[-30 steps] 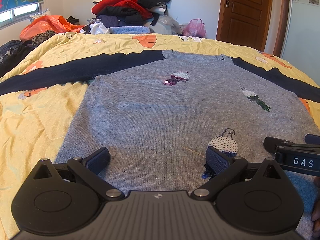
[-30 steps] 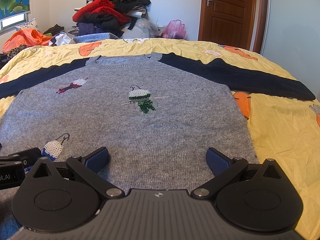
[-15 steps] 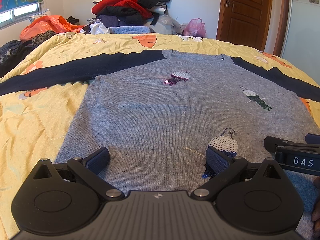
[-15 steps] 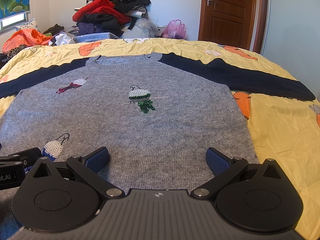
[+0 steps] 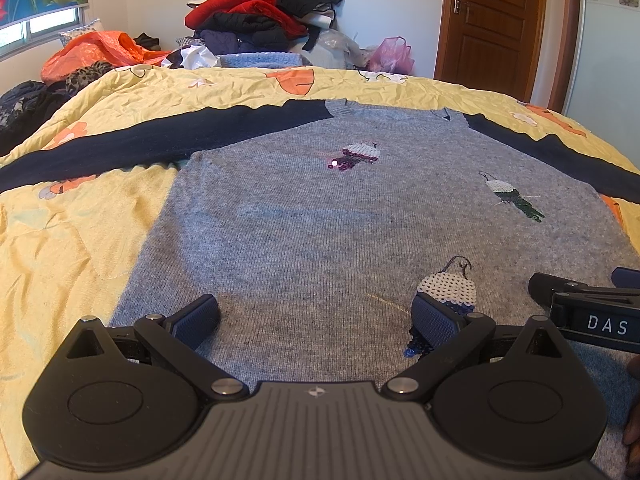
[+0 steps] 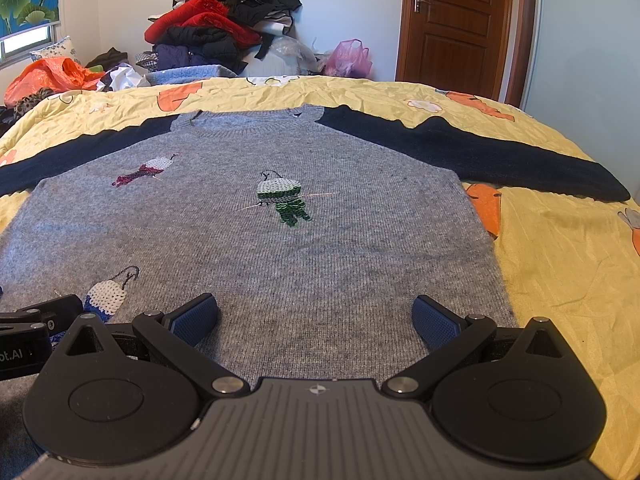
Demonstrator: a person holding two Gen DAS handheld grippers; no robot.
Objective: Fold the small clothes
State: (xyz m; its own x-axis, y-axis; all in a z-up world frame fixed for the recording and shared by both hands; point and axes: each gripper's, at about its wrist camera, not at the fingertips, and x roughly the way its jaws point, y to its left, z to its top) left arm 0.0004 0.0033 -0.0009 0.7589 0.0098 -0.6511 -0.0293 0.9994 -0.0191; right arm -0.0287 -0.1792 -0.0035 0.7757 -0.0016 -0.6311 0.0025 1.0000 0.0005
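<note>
A grey knitted sweater [image 5: 320,232] [image 6: 280,264] with dark navy sleeves and sequin bird patches lies flat, front up, on a yellow bedspread [image 5: 80,220] [image 6: 568,248]. Its sleeves spread out to both sides. My left gripper [image 5: 316,318] hovers open over the hem's left half, nothing between its fingers. My right gripper [image 6: 316,318] stands open over the hem's right half, near the sweater's right edge. Each gripper's black body shows at the edge of the other's view.
A heap of red, black and dark clothes [image 5: 264,12] [image 6: 224,20] is piled behind the bed. Orange bags [image 5: 96,52] lie at the far left, a pink bag [image 6: 348,60] by the wall. A wooden door [image 6: 456,20] stands at the back right.
</note>
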